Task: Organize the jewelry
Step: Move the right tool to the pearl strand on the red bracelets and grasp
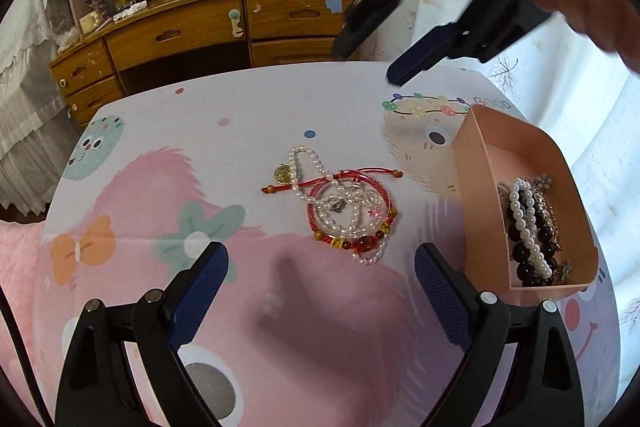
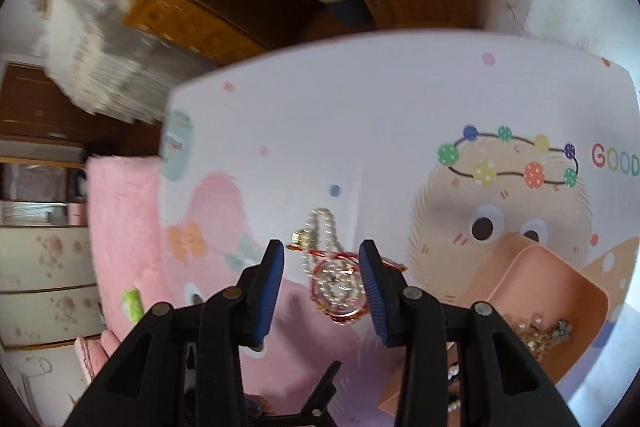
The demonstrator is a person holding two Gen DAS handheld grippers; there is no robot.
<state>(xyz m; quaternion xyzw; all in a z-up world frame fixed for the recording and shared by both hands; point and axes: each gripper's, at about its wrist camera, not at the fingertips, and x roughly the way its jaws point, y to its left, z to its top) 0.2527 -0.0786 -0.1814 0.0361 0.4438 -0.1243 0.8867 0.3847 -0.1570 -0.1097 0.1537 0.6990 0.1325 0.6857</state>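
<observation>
The only readable text is the word "GOOD" in multicoloured capitals, printed on the cartoon-patterned white and pink cloth (image 2: 360,99) that covers the worktop. In the right wrist view it sits at about three o'clock, beside the flower-crowned cartoon face (image 2: 500,211). In the left wrist view the same word is only faintly legible.

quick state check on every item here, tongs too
left tongs: open, empty, above the table
right tongs: open, empty, aimed at the pile
jewelry pile: tangled on the table, outside the box
pink box: open-topped, holding bracelets
</observation>
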